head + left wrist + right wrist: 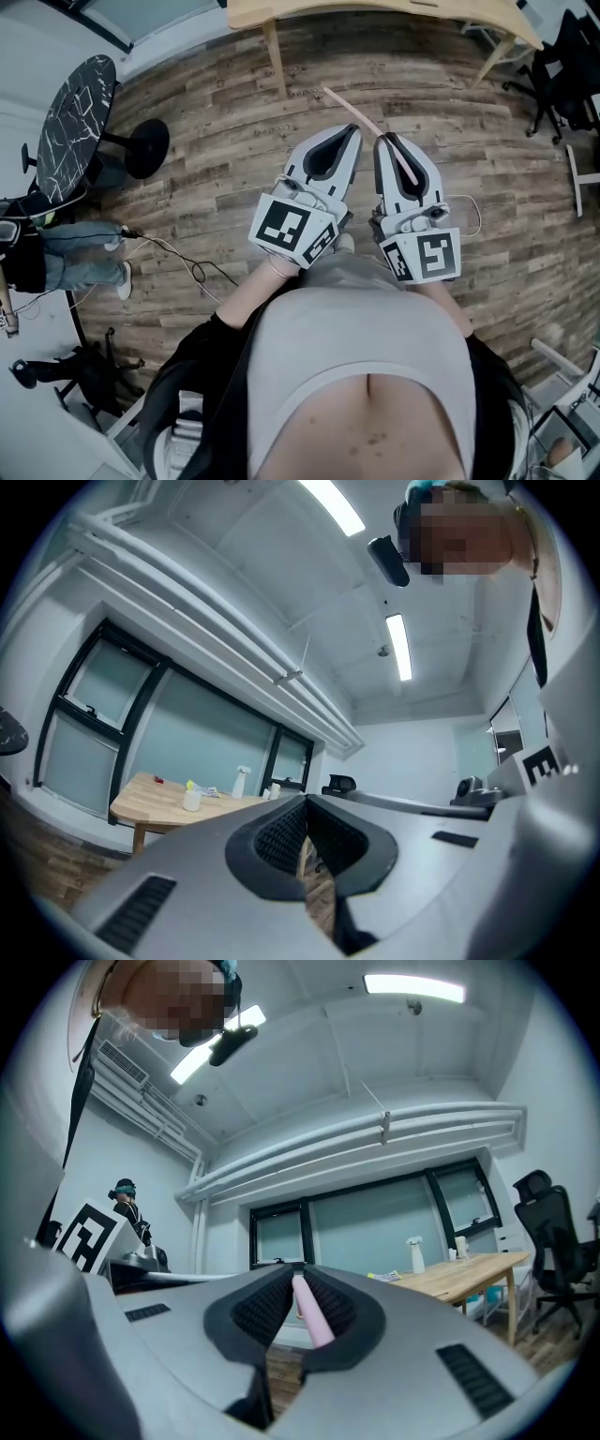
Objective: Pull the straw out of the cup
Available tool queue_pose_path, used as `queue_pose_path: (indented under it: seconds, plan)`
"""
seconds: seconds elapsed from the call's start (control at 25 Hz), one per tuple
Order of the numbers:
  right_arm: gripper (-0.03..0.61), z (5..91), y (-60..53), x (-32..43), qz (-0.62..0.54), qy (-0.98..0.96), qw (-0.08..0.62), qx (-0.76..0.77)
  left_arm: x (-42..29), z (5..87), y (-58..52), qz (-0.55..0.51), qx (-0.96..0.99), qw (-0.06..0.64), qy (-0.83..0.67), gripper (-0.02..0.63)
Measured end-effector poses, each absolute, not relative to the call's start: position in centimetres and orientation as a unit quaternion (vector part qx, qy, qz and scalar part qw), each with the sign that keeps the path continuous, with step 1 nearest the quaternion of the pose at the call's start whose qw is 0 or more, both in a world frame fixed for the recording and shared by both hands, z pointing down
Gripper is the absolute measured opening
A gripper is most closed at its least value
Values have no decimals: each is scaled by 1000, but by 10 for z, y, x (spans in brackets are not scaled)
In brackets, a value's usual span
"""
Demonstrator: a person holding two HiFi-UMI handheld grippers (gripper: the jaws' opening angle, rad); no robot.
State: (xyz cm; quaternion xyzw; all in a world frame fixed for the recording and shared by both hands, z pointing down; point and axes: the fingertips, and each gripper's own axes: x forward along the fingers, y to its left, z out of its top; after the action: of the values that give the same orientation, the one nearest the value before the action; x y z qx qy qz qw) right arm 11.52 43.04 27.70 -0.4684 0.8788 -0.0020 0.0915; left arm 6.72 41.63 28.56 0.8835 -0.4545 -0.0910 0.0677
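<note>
Floor [206,122]: The wooden planks lay well below both grippers, and nothing sat under the straw to catch it. If I had dropped it there, I judged it would have rolled out of easy reach.

Worktop [309,11]: The wooden worktop stood well ahead of me, carrying a spray bottle and a small white container [192,799]. I couldn't tell whether that container was the cup. Sweeping the straw's long free end over it could have knocked something over.

Left gripper [352,131]: It was clenched on nothing and sat just beside the right one. If it had drifted inward, it could have nudged the straw sideways out of the grip.

Right gripper [387,141]: It was closed on the straw, with the ribbed pads pinching it near one end. A hold that far from the middle could have let the straw pivot or slide, and squeezing harder risked flattening the tube.

Straw [352,111]: The pink straw was clear of any cup and up in the air. It poked forward past the gripper tips over the floor. I judged slipping to be the main hazard.
</note>
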Motion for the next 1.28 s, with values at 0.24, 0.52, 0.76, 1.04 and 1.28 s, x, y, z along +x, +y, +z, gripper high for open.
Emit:
queue_pose_path:
  seconds: [0.24, 0.52, 0.76, 1.04, 1.28]
  plan:
    - [52, 274, 431, 106, 9, 879, 94, -467, 54, 283, 416, -92, 882, 65, -457, 6]
    - [52, 273, 431, 105, 21, 877, 87, -472, 50, 284, 417, -96, 882, 66, -456, 5]
    - [52, 273, 425, 95, 18, 876, 89, -474, 37, 282, 411, -101, 881, 74, -456, 5]
    - [52, 273, 423, 91, 19, 876, 88, -474, 31, 283, 410, -104, 879, 74, -459, 6]
    - [52, 272, 420, 82, 19, 877, 87, -472, 20, 285, 408, -101, 876, 75, -465, 6]
